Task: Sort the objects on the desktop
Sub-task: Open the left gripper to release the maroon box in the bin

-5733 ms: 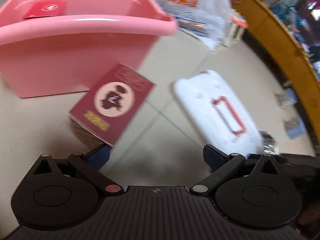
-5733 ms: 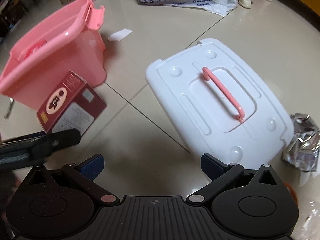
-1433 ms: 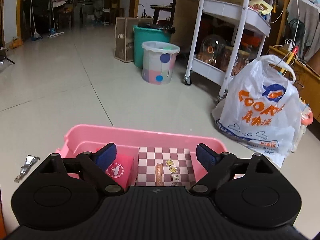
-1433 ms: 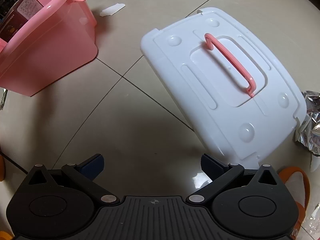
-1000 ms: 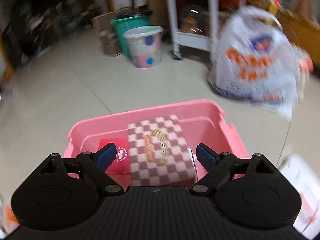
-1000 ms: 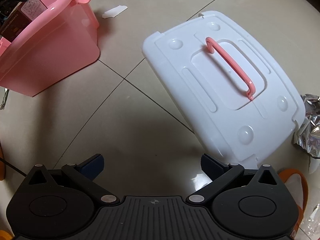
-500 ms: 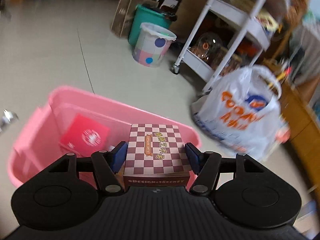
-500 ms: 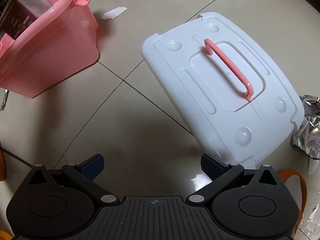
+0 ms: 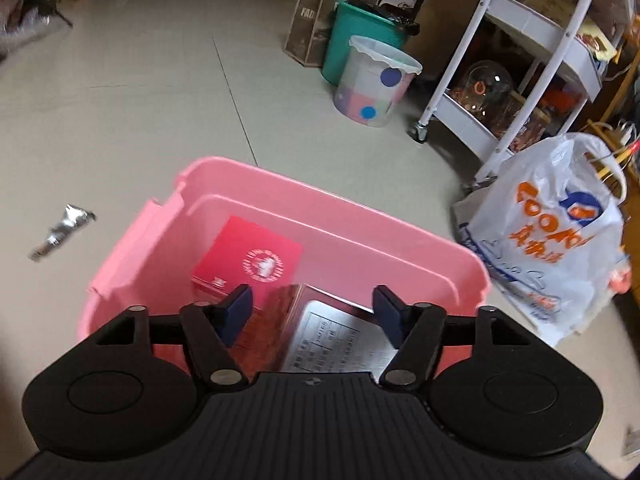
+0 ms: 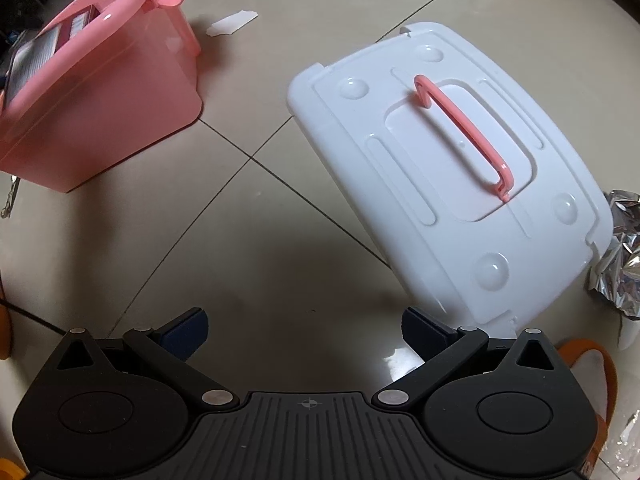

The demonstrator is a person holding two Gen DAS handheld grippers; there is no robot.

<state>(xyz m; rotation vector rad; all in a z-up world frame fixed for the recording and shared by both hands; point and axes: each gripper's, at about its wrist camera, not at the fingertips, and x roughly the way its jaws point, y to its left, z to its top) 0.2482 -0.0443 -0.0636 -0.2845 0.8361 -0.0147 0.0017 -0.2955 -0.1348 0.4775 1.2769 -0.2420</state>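
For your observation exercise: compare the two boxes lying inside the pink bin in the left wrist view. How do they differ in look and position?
The red box is plain bright red with a round white emblem; the maroon box shows a pale printed label. The red box lies deeper in the pink bin, clear of the fingers; the maroon box sits between the open left gripper fingers, blurred. Both are rectangular cartons.

Glossy plastic bin (image 9: pixel 332 216) (lid (image 10: pixel 448 168) too).
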